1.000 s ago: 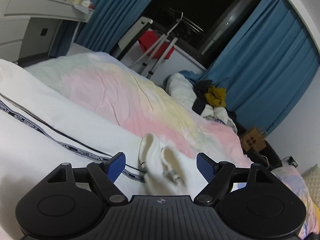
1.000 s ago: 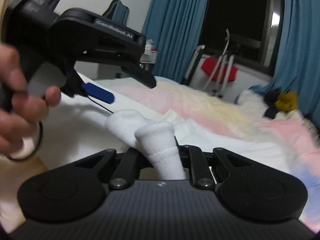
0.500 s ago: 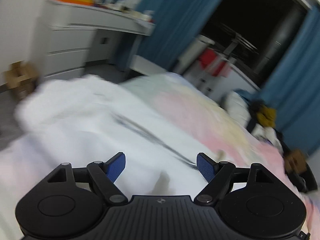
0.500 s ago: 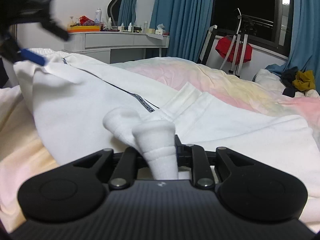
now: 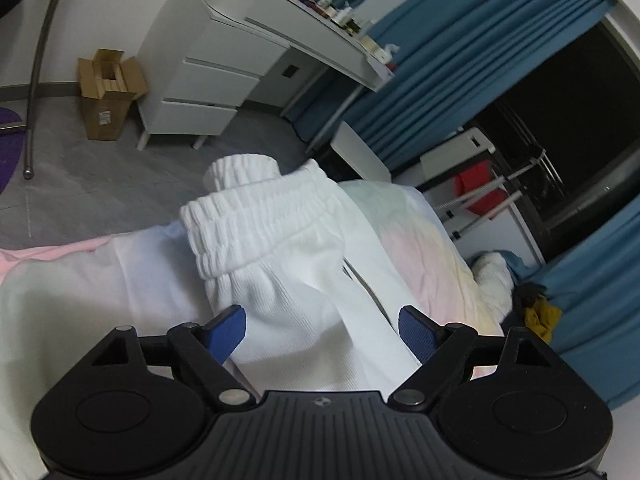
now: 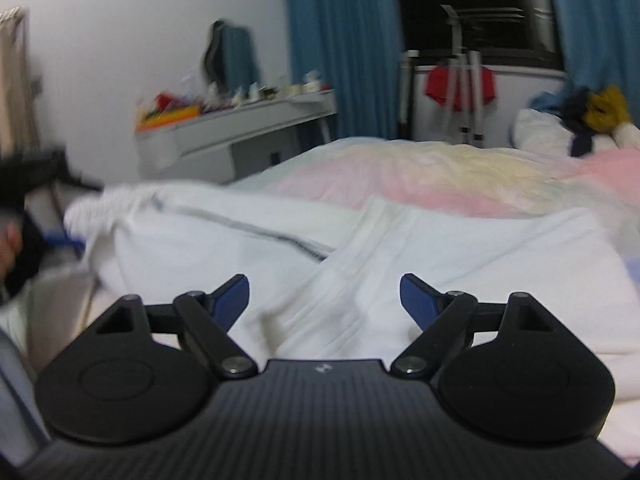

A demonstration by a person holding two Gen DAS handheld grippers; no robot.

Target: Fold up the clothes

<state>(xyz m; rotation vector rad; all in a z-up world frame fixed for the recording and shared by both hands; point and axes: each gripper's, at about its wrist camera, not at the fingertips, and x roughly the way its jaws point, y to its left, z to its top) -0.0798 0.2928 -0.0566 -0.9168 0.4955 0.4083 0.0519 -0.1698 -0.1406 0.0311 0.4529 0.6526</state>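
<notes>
White sweatpants [image 5: 288, 264] with a dark side stripe lie on the bed. Their gathered elastic waistband [image 5: 256, 216] bunches up at the bed's near edge in the left wrist view. My left gripper [image 5: 322, 330] is open, its blue pads either side of the white cloth just below the waistband. In the right wrist view the pants [image 6: 360, 264] spread across the bed, the legs crossing in front of me. My right gripper [image 6: 324, 296] is open and empty just above the cloth. The left gripper shows blurred at the far left [image 6: 28, 184].
The bed has a pastel pink and yellow cover [image 6: 460, 176]. A white dresser [image 5: 208, 80] and a cardboard box [image 5: 108, 92] stand on the grey floor beyond the bed. Blue curtains [image 5: 460, 52], a drying rack with a red cloth [image 6: 460, 84] and a clothes pile [image 6: 592, 120] are farther off.
My right gripper has opened and let go of the white cuff it held. My left gripper has swung left along the pants to the waistband end.
</notes>
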